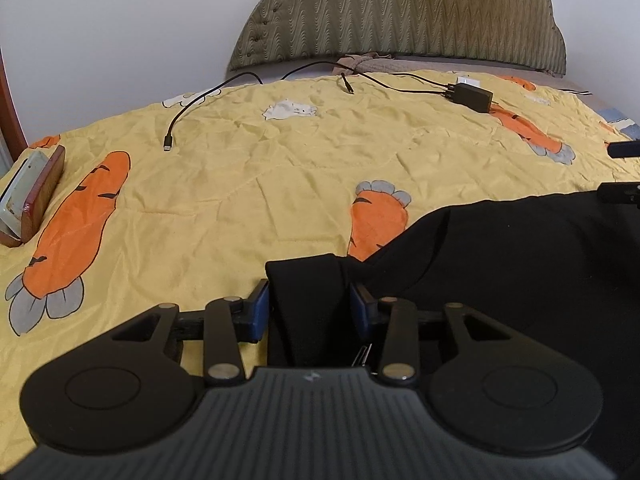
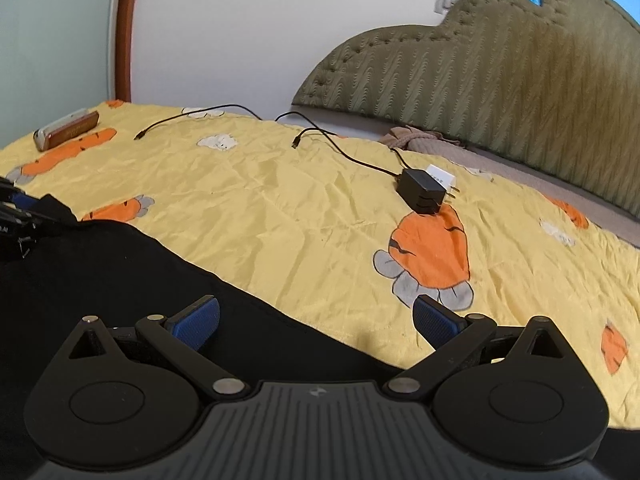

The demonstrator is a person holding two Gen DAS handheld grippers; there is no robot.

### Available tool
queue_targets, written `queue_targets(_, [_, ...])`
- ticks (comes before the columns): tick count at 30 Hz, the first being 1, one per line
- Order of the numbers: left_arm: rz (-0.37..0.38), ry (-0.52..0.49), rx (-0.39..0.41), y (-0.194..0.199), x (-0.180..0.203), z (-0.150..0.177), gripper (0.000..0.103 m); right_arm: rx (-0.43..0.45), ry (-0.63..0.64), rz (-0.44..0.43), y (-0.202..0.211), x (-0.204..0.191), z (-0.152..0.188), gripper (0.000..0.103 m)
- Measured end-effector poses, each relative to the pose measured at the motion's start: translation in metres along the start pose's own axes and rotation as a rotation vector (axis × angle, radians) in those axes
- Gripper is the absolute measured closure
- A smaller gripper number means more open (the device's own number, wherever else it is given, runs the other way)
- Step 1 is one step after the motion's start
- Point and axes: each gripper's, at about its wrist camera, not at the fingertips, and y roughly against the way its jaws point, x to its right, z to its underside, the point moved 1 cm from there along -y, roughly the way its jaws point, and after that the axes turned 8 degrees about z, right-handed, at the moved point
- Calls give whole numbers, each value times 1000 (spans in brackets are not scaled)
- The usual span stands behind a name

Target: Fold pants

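Note:
Black pants (image 1: 500,256) lie on a yellow carrot-print bedspread (image 1: 260,168). My left gripper (image 1: 310,304) is shut on a bunched corner of the pants, which fills the gap between its blue pads. In the right wrist view the pants (image 2: 120,280) cover the lower left. My right gripper (image 2: 316,320) is open with its blue pads wide apart, the left pad over the pants' edge, the right pad over the bedspread (image 2: 300,208). The left gripper (image 2: 20,216) shows at the far left edge there, holding the fabric.
A black charger (image 2: 424,194) with cables (image 2: 340,152) lies mid-bed. It also shows in the left wrist view (image 1: 472,96). A brown case (image 1: 40,196) sits at the left edge. A green padded headboard (image 2: 500,68) stands behind.

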Motion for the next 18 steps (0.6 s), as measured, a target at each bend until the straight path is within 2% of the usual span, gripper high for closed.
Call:
queue_targets(4, [3, 4, 10, 2, -1, 1, 71, -4, 76, -35, -12, 1, -8, 0])
queue_targets(8, [14, 3, 32, 7, 3, 2, 83, 8, 98, -71, -25, 12, -16, 0])
queue_targets(10, [12, -5, 49, 10, 6, 2, 85, 7, 102, -87, -30, 20, -19, 0])
queue_targets(16, [11, -25, 127, 29, 14, 1, 87, 2, 100, -157, -42, 45, -20, 8])
queue_targets(18, [11, -26, 155, 38, 18, -1, 88, -12, 101, -221, -44, 49, -19, 18])
